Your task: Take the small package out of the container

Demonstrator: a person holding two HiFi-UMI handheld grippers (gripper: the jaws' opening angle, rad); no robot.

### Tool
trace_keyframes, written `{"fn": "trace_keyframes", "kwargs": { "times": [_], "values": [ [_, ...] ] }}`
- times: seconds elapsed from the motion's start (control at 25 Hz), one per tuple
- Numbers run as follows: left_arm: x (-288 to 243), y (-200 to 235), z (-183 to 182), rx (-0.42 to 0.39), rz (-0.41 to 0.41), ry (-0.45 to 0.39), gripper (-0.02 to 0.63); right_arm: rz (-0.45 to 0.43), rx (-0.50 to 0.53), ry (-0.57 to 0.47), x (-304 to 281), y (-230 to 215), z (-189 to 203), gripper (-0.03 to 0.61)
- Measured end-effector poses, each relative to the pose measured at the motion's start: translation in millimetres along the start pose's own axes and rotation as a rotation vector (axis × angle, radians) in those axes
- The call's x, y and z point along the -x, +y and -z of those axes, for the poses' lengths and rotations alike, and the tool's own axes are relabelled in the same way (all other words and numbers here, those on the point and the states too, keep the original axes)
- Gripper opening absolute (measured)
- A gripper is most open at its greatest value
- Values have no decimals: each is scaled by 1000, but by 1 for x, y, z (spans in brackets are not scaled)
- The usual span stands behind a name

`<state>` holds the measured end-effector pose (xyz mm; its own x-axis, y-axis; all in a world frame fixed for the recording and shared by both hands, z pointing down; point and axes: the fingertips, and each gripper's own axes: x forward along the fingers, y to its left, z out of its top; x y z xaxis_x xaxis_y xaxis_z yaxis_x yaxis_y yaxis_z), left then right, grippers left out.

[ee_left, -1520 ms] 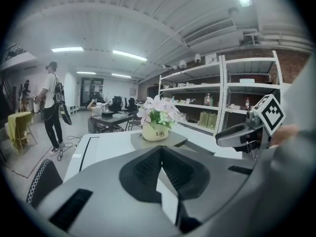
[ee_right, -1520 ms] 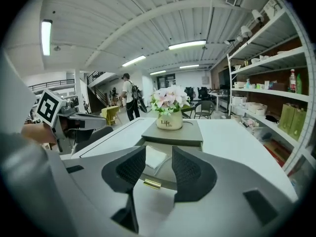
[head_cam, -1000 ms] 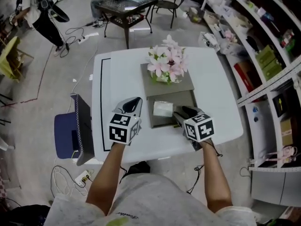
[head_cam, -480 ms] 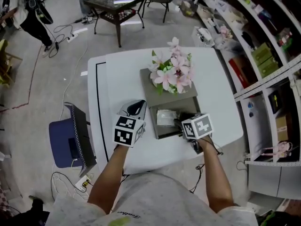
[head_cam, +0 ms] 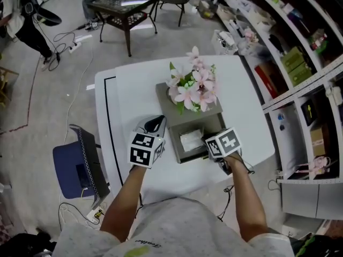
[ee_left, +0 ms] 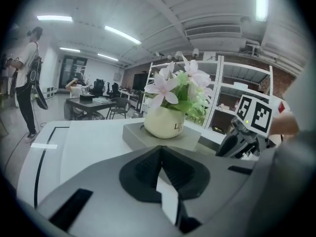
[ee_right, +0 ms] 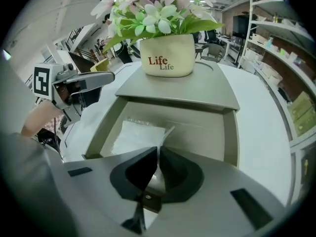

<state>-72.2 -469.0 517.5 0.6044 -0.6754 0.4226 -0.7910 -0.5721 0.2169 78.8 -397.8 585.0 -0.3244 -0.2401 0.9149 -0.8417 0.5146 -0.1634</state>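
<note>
My right gripper (ee_right: 157, 152) is closing, pinching the package (ee_right: 134, 135) edge in the container (ee_right: 228, 132); left gripper (ee_left: 160, 152) jaws together, empty.

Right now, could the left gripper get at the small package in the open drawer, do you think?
Probably yes: the left gripper sits beside the drawer, whose top is open above the small package. The right gripper, jaws closing on its corner, crowds the near side.

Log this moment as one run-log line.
phase: grasp | right hand-held gripper: closing on package edge | package: in container | left hand-held gripper: shut, empty
</note>
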Motion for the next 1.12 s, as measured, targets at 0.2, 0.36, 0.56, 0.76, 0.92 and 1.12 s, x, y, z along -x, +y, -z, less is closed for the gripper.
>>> {"fn": "trace_keyframes", "kwargs": {
  "times": [0.2,0.36,0.56,0.76,0.92,1.12],
  "values": [
    [0,0,0,10,5,1,5,-25,7,-35,3,7,-5,9],
    [4,-5,-2,-3,4,-1,6,-12,5,-80,11,7,-7,8],
    [11,-17,-7,-16,5,-8,6,10,-2,-168,34,5,-14,6],
    [17,-38,-13,-43,8,-21,5,21,-18,-253,58,-2,-11,6],
    [22,-53,-20,-74,-5,-33,5,26,-6,-333,82,-4,-16,6],
    [33,-78,-26,-106,-38,-46,5,23,8,-399,106,-12,-6,6]
  ]
}}
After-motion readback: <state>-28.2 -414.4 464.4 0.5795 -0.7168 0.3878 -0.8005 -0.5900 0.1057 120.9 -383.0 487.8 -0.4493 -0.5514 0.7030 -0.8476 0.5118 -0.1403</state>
